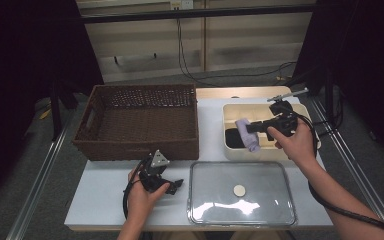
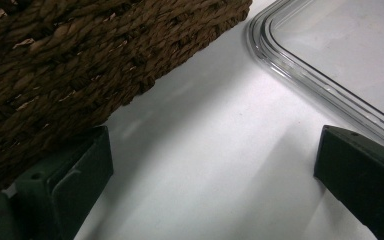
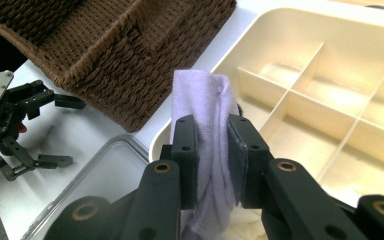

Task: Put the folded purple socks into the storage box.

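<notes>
At the left, the wicker basket [image 1: 139,122] sits with nothing visible inside it. In front of it, the left gripper [image 1: 172,186] rests on the table [image 1: 100,200], jaws apart on nothing. Rightward lies the clear lid [image 1: 242,193]. The right gripper [image 3: 212,160] is clamped on 1 lilac cloth [image 3: 202,100], lifted over the cream divided box [image 1: 232,112]: picked up, likely basket-bound, not yet delivered. The cloth is soft, folded, hanging limp.

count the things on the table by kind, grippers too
baskets: 1, wicker basket
trays: 1, divided tray
lids: 1, clear lid
cloths: 2, lilac cloth and black cloth
grippers: 2, left gripper and right gripper
total: 7
</notes>
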`<state>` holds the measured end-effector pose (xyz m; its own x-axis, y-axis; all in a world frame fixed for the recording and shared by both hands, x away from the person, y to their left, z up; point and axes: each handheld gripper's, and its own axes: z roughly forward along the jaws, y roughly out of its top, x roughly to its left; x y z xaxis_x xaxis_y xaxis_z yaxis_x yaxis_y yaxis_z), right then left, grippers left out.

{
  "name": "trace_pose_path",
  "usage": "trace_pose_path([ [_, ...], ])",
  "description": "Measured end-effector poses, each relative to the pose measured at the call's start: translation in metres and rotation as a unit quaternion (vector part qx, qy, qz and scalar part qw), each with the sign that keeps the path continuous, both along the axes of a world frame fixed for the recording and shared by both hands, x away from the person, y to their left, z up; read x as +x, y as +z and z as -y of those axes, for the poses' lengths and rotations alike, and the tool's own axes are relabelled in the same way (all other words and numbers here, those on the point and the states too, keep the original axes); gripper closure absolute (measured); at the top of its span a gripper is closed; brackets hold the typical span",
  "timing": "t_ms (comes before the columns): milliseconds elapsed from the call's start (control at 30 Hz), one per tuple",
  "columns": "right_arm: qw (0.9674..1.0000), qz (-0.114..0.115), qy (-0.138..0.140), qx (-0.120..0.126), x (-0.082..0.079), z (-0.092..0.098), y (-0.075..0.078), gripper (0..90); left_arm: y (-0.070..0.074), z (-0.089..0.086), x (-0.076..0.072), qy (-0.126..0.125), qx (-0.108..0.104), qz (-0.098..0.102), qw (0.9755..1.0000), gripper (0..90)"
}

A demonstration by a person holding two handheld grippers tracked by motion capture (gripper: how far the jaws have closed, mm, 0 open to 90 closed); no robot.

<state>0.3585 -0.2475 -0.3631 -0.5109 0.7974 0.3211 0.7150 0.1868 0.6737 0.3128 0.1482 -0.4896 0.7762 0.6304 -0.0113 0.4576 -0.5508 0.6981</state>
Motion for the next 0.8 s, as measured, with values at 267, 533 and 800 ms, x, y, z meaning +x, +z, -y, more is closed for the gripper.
trace_pose_path([
  [267,0.9998,0.002,-0.019,-0.001,0.005,0.018,0.006,75.5,0.000,0.000,0.000,0.000,0.000,-0.001,1.0000,1.7],
  [533,0.9992,0.002,-0.035,-0.018,0.009,0.030,0.003,75.5,0.000,0.000,0.000,0.001,-0.002,-0.002,1.0000,1.6],
  [800,0.9982,0.000,-0.046,-0.039,0.013,0.038,-0.007,75.5,0.000,0.000,0.000,0.002,0.000,-0.002,1.0000,1.6],
])
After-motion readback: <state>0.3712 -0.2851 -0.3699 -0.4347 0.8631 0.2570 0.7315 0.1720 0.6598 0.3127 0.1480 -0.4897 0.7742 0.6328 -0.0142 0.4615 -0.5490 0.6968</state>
